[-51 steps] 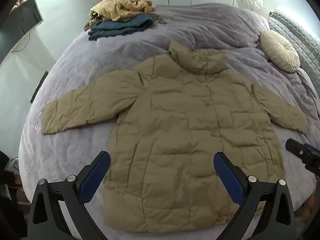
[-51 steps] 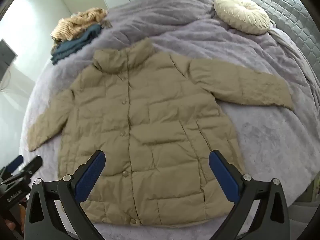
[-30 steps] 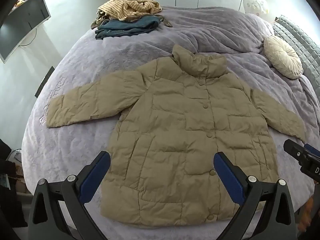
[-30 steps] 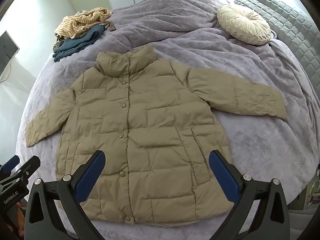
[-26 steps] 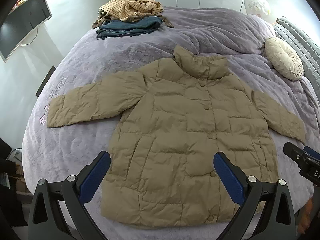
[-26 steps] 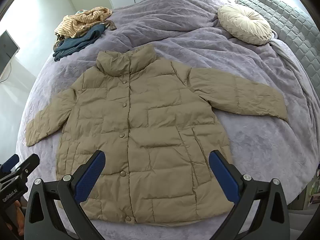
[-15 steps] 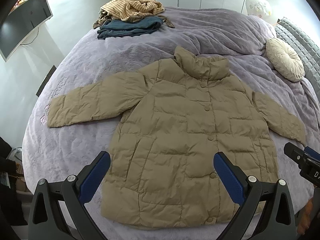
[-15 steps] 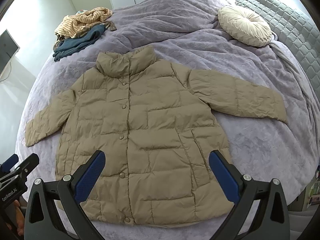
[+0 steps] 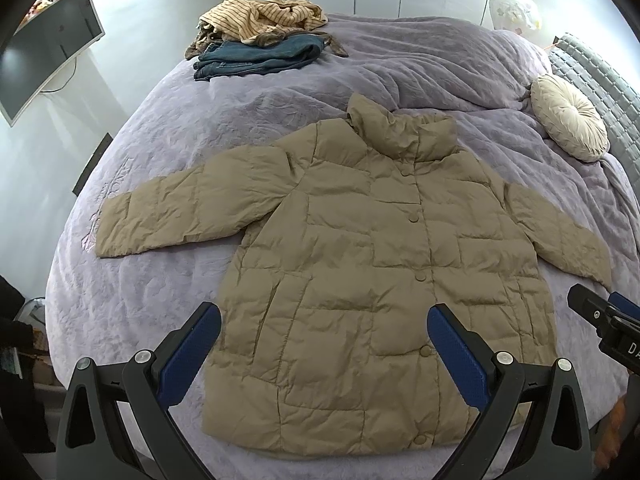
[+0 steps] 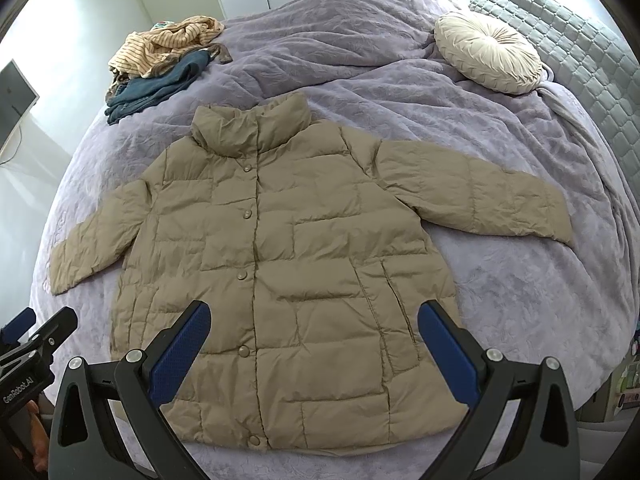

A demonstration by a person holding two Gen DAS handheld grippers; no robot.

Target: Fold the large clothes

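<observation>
A tan quilted puffer jacket (image 9: 372, 264) lies flat and face up on the purple bedspread (image 9: 160, 128), buttoned, collar away from me, both sleeves spread out. It also shows in the right wrist view (image 10: 288, 248). My left gripper (image 9: 324, 344) is open and empty, held above the jacket's hem. My right gripper (image 10: 314, 340) is open and empty, also above the hem, to the right of the left one. The right gripper's tip shows at the right edge of the left wrist view (image 9: 600, 316); the left gripper's tip shows at the left edge of the right wrist view (image 10: 36, 340).
A pile of striped and blue clothes (image 9: 260, 44) lies at the bed's far left. A round cream cushion (image 9: 568, 120) rests at the far right by a grey quilted headboard (image 10: 568, 40). A monitor (image 9: 48, 48) hangs on the left wall. White cupboard doors stand behind.
Both grippers have drawn back and risen a little, so the whole jacket now shows with its hem farther from me. The jacket has not moved. Both grippers stayed open.
</observation>
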